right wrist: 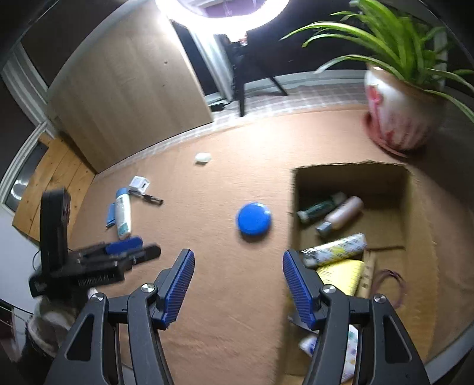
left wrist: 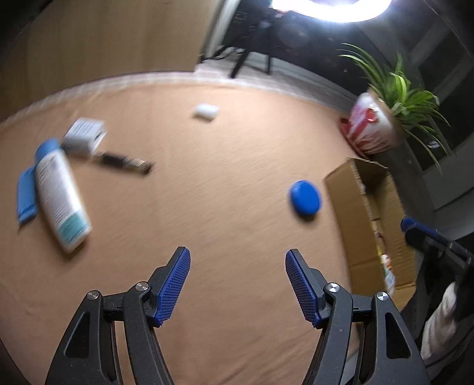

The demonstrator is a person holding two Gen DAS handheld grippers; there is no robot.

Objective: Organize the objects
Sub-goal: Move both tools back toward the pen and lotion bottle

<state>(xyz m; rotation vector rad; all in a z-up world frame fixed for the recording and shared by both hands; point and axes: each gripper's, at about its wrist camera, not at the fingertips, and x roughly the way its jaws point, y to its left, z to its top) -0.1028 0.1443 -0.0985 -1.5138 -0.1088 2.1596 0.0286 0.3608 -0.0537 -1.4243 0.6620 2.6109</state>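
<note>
Jaws of both grippers apart and empty; white bottle (left wrist: 60, 195) label print blurred, unreadable.

bare tan cloth (left wrist: 225, 183) ahead of both claws, blue disc (right wrist: 254, 219) and open box (right wrist: 420, 237) rightward

- A home, by the look of it: a spider plant (right wrist: 394, 44) in a red-and-white ceramic pot (right wrist: 397, 115) stands at 1 o'clock on the table (right wrist: 231, 296).
- Wood-grain cabinet panel (right wrist: 127, 97) at 10 o'clock, plank floor (right wrist: 50, 183) beside it.
- Bright ring light (right wrist: 222, 11) at 12 o'clock (dark room behind).
- Toiletry bottles lie in a cardboard box (right wrist: 420, 237) at 3 o'clock.
</note>
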